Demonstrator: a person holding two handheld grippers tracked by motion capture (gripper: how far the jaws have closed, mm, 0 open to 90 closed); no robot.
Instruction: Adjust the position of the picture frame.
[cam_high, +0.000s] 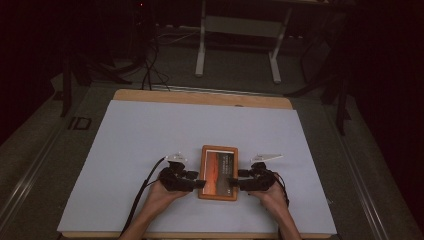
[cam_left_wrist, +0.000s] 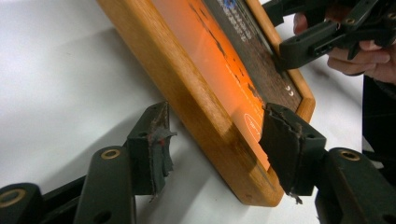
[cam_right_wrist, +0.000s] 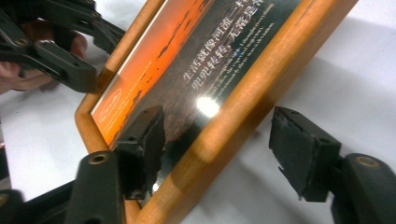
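A dim lab or studio: white-covered wooden table (cam_high: 150, 125), floor cables (cam_high: 150, 70), metal desk frame (cam_high: 240, 30).

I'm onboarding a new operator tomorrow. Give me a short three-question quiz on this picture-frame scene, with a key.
1. True or false: the wooden picture frame lies on the white table cover.
2. Which holds the frame's side rail between open jaws: A) the left gripper alone, B) the right gripper alone, C) both?
3. Fill in: the print in the frame shows an ______ sky beside a dark panel of text.

Key: 1 true. 2 C: each gripper view shows one jaw over the glass, the other outside the rail, with gaps. 3 orange.
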